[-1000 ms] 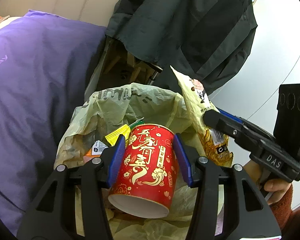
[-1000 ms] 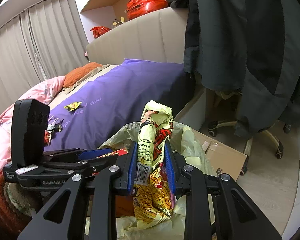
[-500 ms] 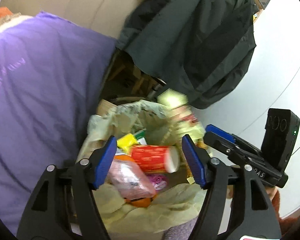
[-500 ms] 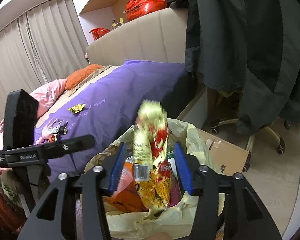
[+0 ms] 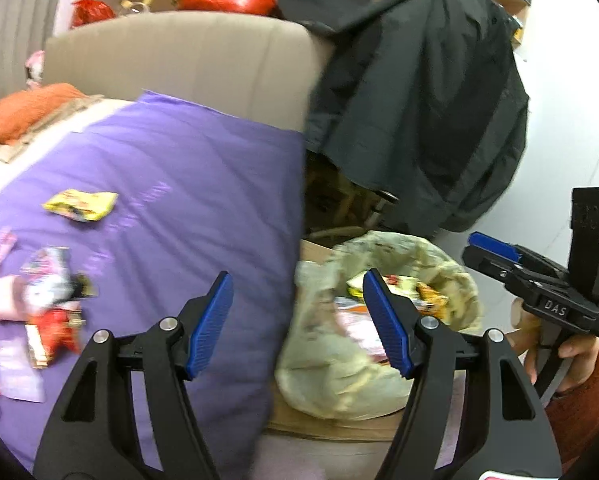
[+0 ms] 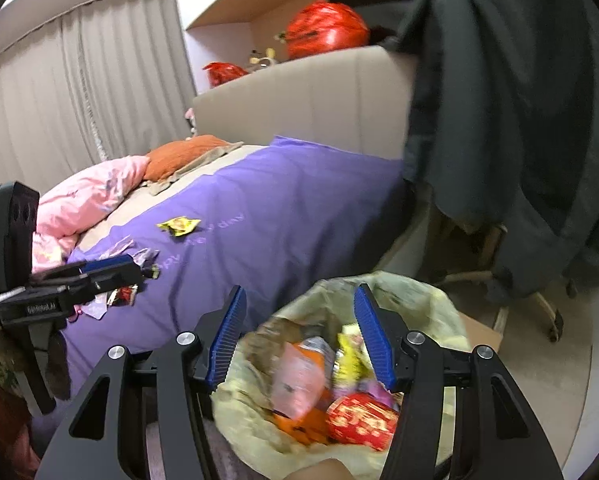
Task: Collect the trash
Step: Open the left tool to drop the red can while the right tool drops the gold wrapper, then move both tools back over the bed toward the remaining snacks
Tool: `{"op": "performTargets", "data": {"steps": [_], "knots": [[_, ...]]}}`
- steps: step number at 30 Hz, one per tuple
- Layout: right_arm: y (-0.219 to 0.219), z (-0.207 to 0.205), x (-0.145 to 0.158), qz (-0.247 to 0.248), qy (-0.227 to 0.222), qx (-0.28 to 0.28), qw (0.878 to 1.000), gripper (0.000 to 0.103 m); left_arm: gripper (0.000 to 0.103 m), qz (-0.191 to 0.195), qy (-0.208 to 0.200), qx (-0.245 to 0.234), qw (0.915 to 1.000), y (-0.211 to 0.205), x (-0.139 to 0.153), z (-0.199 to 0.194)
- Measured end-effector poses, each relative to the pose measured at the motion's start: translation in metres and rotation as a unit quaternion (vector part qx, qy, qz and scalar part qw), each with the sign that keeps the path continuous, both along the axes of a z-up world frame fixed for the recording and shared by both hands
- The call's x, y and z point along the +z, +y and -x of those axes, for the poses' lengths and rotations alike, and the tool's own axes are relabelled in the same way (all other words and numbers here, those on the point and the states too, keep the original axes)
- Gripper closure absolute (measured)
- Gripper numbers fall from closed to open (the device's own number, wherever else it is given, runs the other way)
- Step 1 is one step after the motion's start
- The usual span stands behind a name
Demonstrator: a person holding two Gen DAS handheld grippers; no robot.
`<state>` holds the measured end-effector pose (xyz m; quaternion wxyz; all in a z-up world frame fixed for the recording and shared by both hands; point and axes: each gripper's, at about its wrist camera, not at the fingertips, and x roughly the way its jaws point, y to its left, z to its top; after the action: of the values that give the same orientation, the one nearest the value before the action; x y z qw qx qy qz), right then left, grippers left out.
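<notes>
Several light, crinkly wrappers (image 5: 51, 304) lie on the purple bed (image 5: 187, 184), best pinched at flat edges, while the left gripper (image 5: 295, 324) stands wide and empty and the right gripper (image 6: 299, 336) is opening, empty, over the trash bag (image 6: 431, 292).

plain purple bed cover (image 6: 299, 216) with pale lettering; crumpled yellow snack wrapper (image 6: 179, 225) on it. pale yellow-green plastic trash bag (image 6: 431, 300); red paper cup (image 6: 361, 420) with gold characters inside.
</notes>
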<state>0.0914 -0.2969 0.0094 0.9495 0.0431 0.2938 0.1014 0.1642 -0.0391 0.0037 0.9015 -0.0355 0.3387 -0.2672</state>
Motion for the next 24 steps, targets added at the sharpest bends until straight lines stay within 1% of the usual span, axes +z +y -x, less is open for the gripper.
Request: {"op": "performTargets", "data": {"steps": [4,5,6,9,13,16,18,20,22,24], "knots": [[0.039,-0.008,0.005,0.01,-0.012,0.024,1.0,0.049,0.039,-0.02,-0.015,0.043,0.9987,0.053,0.007,0.0],[0.048,-0.01,0.006,0.011,-0.012,0.029,0.999,0.043,0.039,-0.027,-0.018,0.056,0.9979,0.066,0.008,-0.001],[0.056,-0.012,0.006,0.011,-0.012,0.035,0.999,0.041,0.039,-0.035,-0.021,0.068,0.9968,0.081,0.008,-0.001],[0.086,-0.02,0.005,0.01,-0.012,0.062,0.998,0.041,0.039,-0.052,-0.027,0.091,0.9941,0.114,0.009,-0.002],[0.133,-0.036,0.002,0.016,-0.007,0.091,0.996,0.041,0.039,-0.075,-0.036,0.106,0.9908,0.158,0.014,-0.011],[0.16,-0.047,-0.004,0.026,0.011,0.114,0.993,0.041,0.039,-0.062,-0.03,0.114,0.991,0.193,0.014,-0.029],[0.18,-0.058,-0.009,0.045,0.017,0.124,0.991,0.041,0.039,-0.04,-0.021,0.127,0.9909,0.227,0.011,-0.048],[0.197,-0.067,-0.015,0.064,0.022,0.133,0.989,0.041,0.039,-0.015,-0.002,0.129,0.9915,0.263,0.002,-0.069],[0.211,-0.078,-0.019,0.085,0.031,0.141,0.986,0.041,0.039,-0.013,0.011,0.137,0.9905,0.286,-0.009,-0.084],[0.226,-0.097,-0.023,0.103,0.041,0.155,0.982,0.041,0.039,-0.021,0.028,0.154,0.9874,0.311,-0.026,-0.103]]}}
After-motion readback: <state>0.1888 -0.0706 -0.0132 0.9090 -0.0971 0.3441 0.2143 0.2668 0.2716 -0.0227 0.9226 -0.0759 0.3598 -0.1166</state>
